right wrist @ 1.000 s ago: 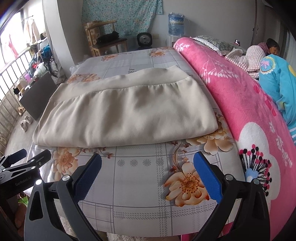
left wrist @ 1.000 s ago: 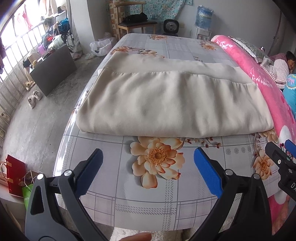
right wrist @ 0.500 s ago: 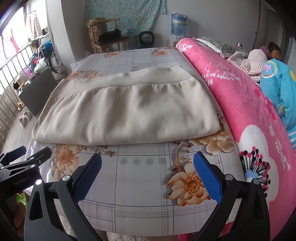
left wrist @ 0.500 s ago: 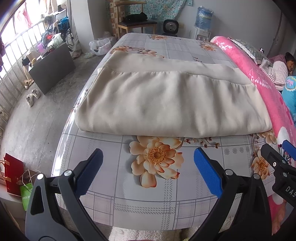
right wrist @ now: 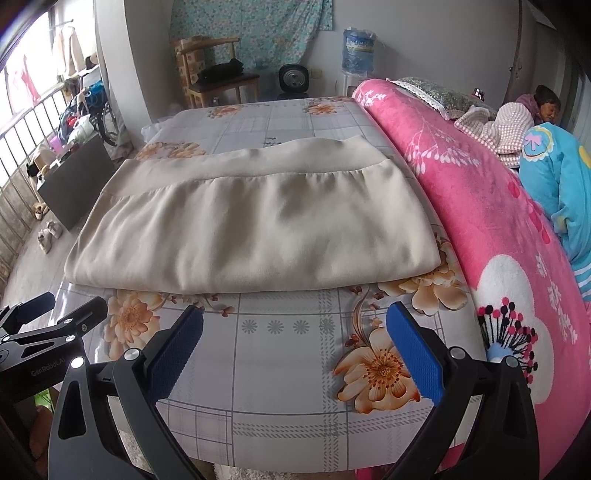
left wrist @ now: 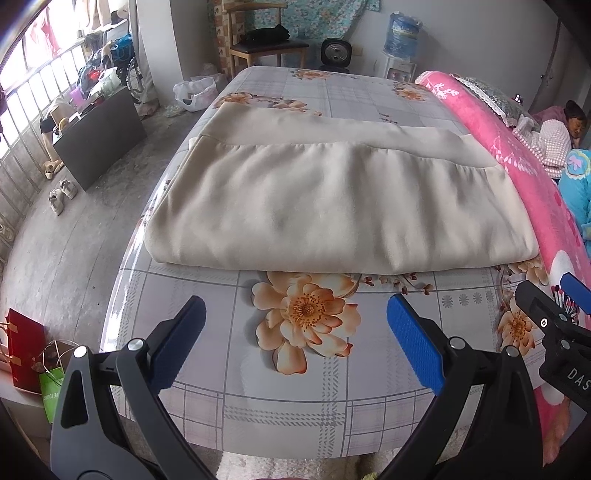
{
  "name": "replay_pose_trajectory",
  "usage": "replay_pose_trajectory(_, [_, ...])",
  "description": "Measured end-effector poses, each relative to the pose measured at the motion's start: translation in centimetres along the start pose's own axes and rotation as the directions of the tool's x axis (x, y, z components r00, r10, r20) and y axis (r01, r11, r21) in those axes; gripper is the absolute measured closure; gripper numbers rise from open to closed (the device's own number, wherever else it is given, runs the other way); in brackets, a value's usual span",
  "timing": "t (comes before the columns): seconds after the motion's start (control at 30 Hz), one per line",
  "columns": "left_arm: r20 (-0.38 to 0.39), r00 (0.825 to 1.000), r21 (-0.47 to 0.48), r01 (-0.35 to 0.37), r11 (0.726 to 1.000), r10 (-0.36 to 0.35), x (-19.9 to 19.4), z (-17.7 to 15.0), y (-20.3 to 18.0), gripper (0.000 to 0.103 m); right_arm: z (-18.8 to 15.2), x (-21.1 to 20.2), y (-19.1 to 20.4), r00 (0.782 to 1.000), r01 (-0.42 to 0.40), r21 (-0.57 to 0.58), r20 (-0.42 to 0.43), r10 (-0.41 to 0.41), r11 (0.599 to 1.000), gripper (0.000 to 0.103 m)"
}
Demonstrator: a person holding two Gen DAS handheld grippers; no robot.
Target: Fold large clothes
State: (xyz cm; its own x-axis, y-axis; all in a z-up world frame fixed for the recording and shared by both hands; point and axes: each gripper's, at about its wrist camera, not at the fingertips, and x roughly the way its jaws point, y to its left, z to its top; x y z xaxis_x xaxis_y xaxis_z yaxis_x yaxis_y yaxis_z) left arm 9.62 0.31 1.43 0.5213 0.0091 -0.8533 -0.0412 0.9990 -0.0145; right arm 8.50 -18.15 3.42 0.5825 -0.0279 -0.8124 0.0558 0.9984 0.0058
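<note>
- The beige cloth (left wrist: 332, 206) lies folded flat on the bed (left wrist: 295, 413), on its grey checked sheet with orange flowers, a lighter band running along the edge of the cloth farthest from the grippers.
- The left gripper (left wrist: 295, 336) hangs over the near end of the bed, short of the cloth; its two blue-padded fingers (left wrist: 413, 347) stand wide apart with nothing between them but the flowered sheet.
- The cloth's near folded edge lies beyond those fingertips, not touching them; a large orange flower (left wrist: 306, 317) on the sheet sits between the fingers and the cloth.
- The right gripper (right wrist: 295, 339) is also spread wide and empty, over the near end of the bed; the cloth (right wrist: 258, 229) begins just past its fingertips.
- In the left wrist view the right gripper's black frame pokes in at the right edge of the bed, cut off by the picture border; in the right wrist view the left gripper shows the same way at the bed's left edge.
- A pink blanket (right wrist: 480, 206) runs along the right side of the bed, just beside the cloth's right edge; whether they touch I cannot tell.
- A person (right wrist: 517, 118) lies beyond the pink blanket, partly hidden behind it and a blue cover (right wrist: 557, 177).
- Past the far end of the bed stand a wooden chair (left wrist: 266, 44), a small black fan (left wrist: 335, 55) and a water bottle (left wrist: 400, 31).
- How many layers the cloth has cannot be made out.
</note>
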Motion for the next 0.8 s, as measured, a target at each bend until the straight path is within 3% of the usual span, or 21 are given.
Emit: replay_pose_trajectory(0.8, [0.003, 1.000, 0.021, 0.008, 1.000, -0.008, 0.02, 0.29, -0.77, 0.008, -0.24, 0.69, 0.04, 1.000, -0.003, -0.006, -0.024, 0.003, 1.000, 0.006])
